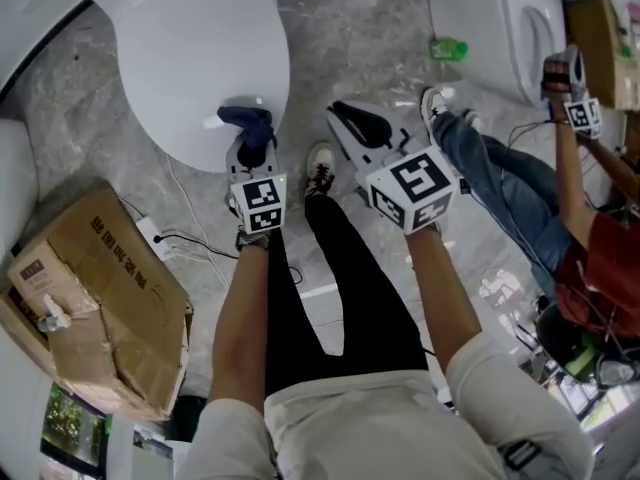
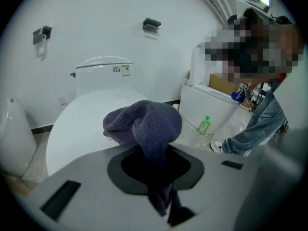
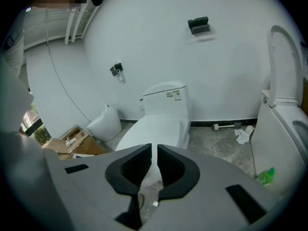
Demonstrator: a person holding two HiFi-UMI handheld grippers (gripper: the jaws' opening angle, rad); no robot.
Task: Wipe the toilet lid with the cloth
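Holding the bunched purple cloth (image 2: 144, 124) pinched in its fingers, the left gripper (image 1: 250, 133) hangs at the front rim of the closed toilet lid (image 1: 190, 58). Press the wad flat and sweep overlapping strokes toward the cistern (image 2: 103, 73). The right gripper (image 3: 154, 165), fingers nearly together and empty, hovers over the floor (image 1: 370, 38). The cardboard box (image 1: 100, 288) crowds the left side.

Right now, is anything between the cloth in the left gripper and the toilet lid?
Nothing visible. The left gripper is shut on the cloth, which is at the near edge of the toilet lid. The lid's surface is bare. The right gripper is empty and off to the side, over the floor.
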